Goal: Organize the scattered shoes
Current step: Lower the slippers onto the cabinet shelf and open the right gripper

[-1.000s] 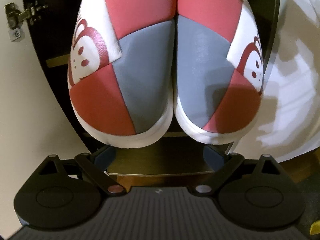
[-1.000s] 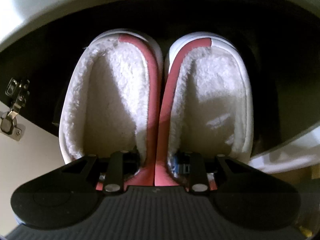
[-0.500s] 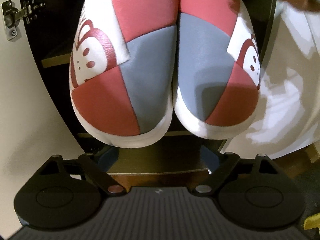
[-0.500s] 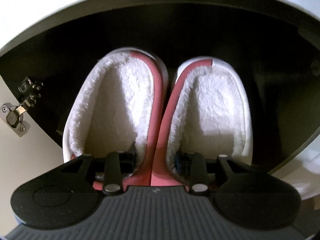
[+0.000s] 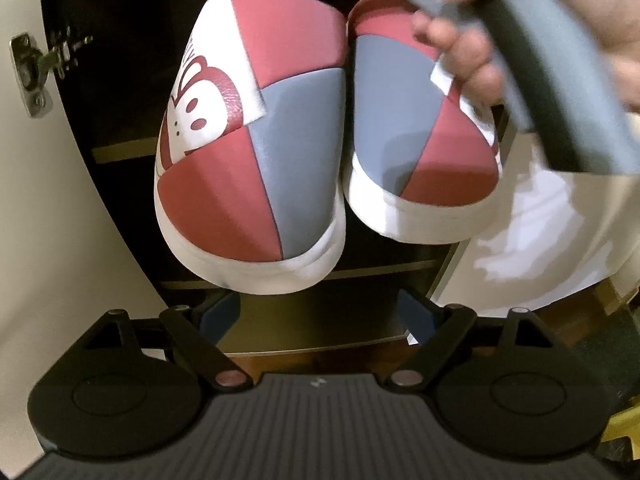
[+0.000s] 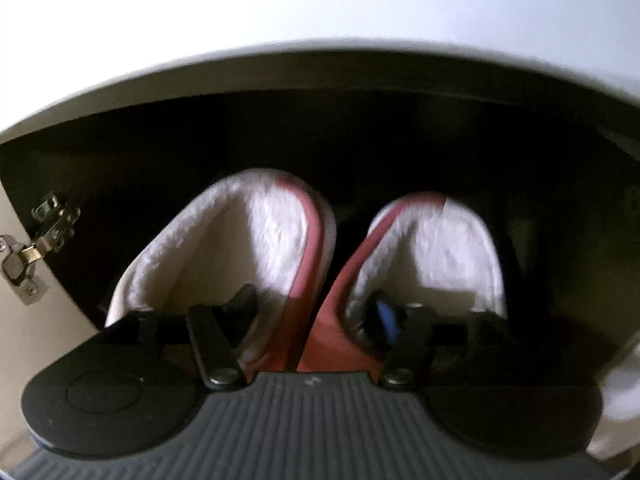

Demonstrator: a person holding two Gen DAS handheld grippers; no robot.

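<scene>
Right gripper (image 6: 312, 312) fingers just opening, slippers (image 6: 304, 264) between — may slide off cabinet shelf (image 5: 320, 332); left gripper (image 5: 320, 312) open, empty.

A dark cabinet interior (image 5: 132, 80) fills the background of the left wrist view, crossed by the pale front edges of its shelves (image 5: 120, 154), with a lower shelf board (image 5: 320, 328) lying brown and level near the bottom. A metal hinge (image 5: 34, 74) is screwed to the cream door panel (image 5: 48, 240) at the left edge, and a white panel (image 5: 532, 240) mottled with light and shadow stands at the right. In the right wrist view the same sort of hinge (image 6: 28, 256) sits at the left of a dark cabinet opening (image 6: 320, 132), under a broad white surface (image 6: 320, 8) that curves across the top.
</scene>
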